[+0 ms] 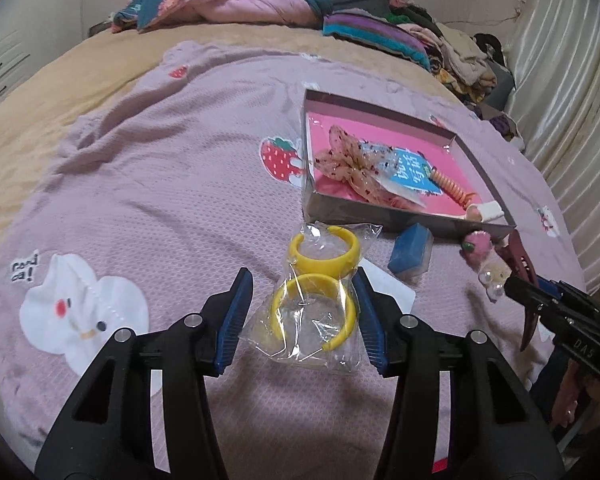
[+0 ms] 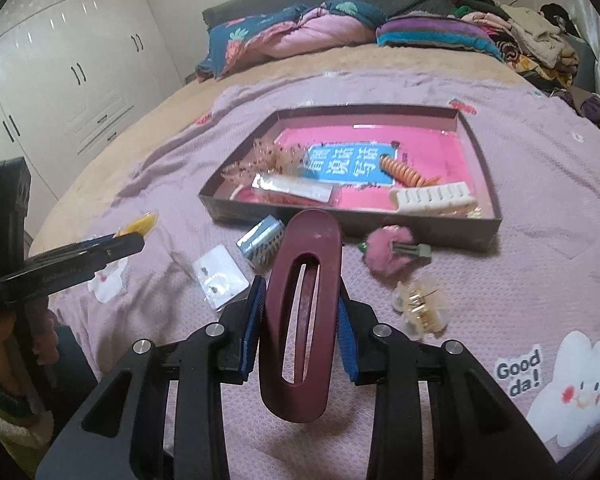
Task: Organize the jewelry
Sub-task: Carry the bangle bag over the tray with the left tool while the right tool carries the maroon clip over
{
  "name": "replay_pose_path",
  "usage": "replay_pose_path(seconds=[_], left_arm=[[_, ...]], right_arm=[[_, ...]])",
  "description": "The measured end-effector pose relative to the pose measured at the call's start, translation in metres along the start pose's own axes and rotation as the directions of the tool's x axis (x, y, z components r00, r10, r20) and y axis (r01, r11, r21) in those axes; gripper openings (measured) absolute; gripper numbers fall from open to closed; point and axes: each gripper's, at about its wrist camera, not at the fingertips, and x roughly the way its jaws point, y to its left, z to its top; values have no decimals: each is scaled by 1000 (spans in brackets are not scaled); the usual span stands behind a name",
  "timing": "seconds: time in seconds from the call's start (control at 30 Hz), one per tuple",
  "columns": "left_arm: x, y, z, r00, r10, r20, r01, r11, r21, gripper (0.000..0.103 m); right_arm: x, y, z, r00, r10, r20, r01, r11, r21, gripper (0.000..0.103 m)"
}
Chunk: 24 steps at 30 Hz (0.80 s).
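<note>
My left gripper [image 1: 304,292] is shut on a clear bag with two yellow hoops [image 1: 320,280], held just above the lilac bedspread [image 1: 160,200]; in the right wrist view the left gripper [image 2: 128,240] shows at the left with yellow at its tip. My right gripper [image 2: 302,296] is shut on a dark red oval hair clip [image 2: 300,320], which stands upright between the blue pads. From the left wrist view, the right gripper [image 1: 536,280] hangs near the front corner of the shallow box [image 1: 380,212]. That box [image 2: 340,224] holds a floral scrunchie [image 2: 268,160], an orange coil tie [image 2: 404,170] and a white clip [image 2: 432,198].
On the bedspread in front of the box lie a blue clip packet [image 2: 260,242], a pink pompom clip [image 2: 388,250], a clear claw clip [image 2: 420,304] and a white earring card [image 2: 218,276]. Quilts and a pile of clothes [image 2: 532,36] lie at the bed's head. A wardrobe [image 2: 72,72] stands on the left.
</note>
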Motion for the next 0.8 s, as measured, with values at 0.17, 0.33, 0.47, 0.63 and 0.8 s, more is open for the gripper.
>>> replay_pose_path(seconds=[0.17,0.33,0.47,0.63,0.8], left_arm=[[-13,-5,3,1000,4,24,-4,1000,4,42],[-26,-18,7,999,-2,49,1,1000,22,42],[-33,-30,12,998,-9,65,7,999,39,42],[-41,-45,23,996,-23,86,18,998,62,42],[-45,-62,35,994,-32,106,23,996,87,42]], right_arm=[[-20,-4,4,999,-5,45,5,1000,0,32],[-41,-12,8,996,-9,93,8,1000,12,32],[-54,-19,11,992,-15,128,12,1000,24,32],[-72,-29,17,985,-20,170,13,999,40,32],[-90,-37,25,976,-32,217,23,999,45,32]])
